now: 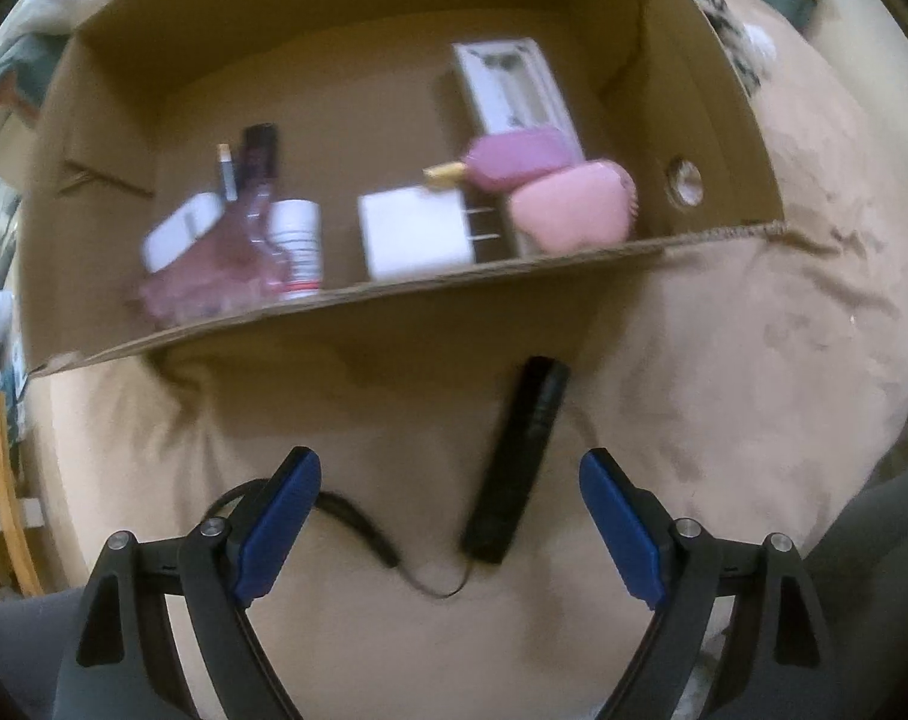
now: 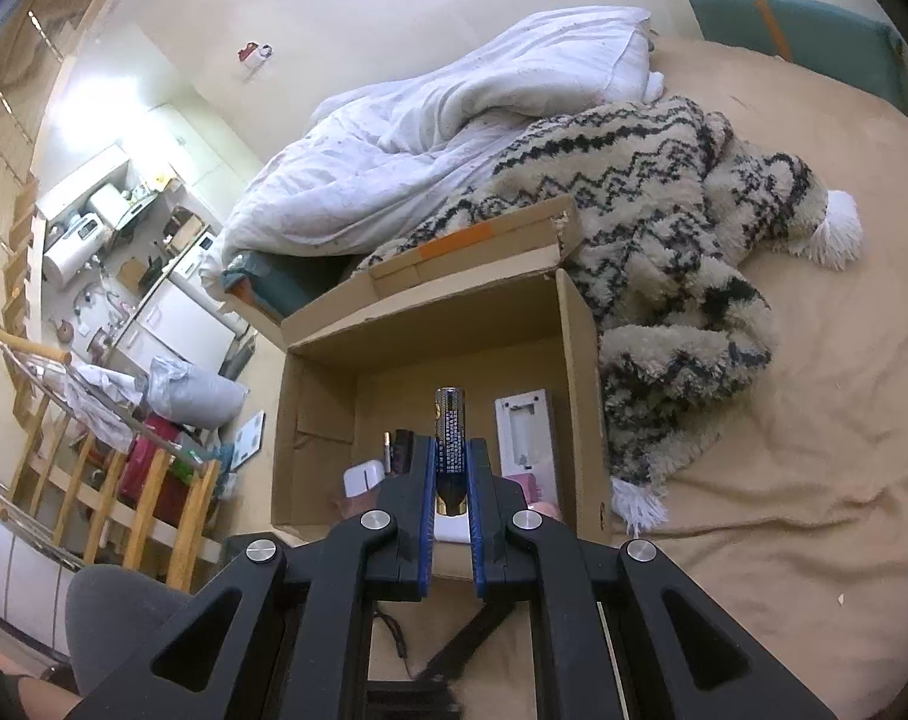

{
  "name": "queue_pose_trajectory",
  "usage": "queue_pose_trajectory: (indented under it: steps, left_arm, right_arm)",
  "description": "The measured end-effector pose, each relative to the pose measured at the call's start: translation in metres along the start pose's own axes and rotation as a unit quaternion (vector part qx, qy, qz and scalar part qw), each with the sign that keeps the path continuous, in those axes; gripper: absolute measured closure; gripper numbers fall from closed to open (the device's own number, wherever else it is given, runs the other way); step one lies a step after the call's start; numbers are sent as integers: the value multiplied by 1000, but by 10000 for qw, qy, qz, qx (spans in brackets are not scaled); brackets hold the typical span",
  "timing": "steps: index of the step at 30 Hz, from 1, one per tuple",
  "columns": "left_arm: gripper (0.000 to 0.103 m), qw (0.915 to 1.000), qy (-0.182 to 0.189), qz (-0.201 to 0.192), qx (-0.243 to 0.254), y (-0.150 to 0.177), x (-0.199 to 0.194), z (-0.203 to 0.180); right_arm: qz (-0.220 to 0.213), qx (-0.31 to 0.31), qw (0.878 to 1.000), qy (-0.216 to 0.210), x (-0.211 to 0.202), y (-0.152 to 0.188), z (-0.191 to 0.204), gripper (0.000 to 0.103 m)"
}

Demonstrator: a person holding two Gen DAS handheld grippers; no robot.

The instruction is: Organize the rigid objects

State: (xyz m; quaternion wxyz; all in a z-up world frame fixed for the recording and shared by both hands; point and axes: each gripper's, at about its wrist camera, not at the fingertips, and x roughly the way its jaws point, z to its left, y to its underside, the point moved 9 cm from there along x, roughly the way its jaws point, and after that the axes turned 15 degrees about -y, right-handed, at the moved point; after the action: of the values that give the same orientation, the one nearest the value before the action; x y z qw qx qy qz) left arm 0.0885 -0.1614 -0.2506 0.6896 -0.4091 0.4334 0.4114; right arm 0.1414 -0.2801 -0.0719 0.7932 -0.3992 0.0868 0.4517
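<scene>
An open cardboard box (image 1: 514, 276) sits on a tan bedsheet. Inside lie a white charger (image 1: 415, 234), a pink pad (image 1: 568, 207), a purple ice-cream toy (image 1: 514, 159), a white remote (image 1: 514, 90), a white pill bottle (image 1: 298, 246) and a pink glass bottle (image 1: 238, 252). A black stick-shaped device (image 1: 517, 462) with a cord lies on the sheet in front of the box. My left gripper (image 1: 451, 516) is open, just short of the device. My right gripper (image 2: 451, 468) is shut on a battery (image 2: 450, 438), held upright above the box (image 2: 580, 372).
A patterned fleece blanket (image 2: 664, 228) and a white duvet (image 2: 424, 150) lie behind the box. A wooden railing (image 2: 124, 492) and room clutter are at the left. Tan sheet (image 2: 784, 450) spreads to the right.
</scene>
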Motion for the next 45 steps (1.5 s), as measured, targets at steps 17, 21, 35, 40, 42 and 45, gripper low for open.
queue_pose_trajectory:
  steps: [17,21,35,40,42,45]
  left_arm:
    - [85,9982,-5,462,391,14,24,-15]
    - [86,9983,79,548,207,22,22,4]
    - [94,9939,186,59,-1087,36,-35,113]
    - [100,9877,134,-490,-1478,-1,-77,153]
    - [101,9861,163,-617,-1536,-14,-85,167]
    - [101,9846,245,-714,-1576,-33,-97,177]
  right_arm:
    - [189,3,9996,200,7,5,-7,92]
    - [258,-27,9992,320,10,8,-10,92]
    - [482,-168,9971,564,22,20,-8,92]
    - [684,-485,9948,572,32,31,6,92]
    - [731,-589,9939,570,34,33,10,92]
    - [774,-616,9933,589,38,34,9,92]
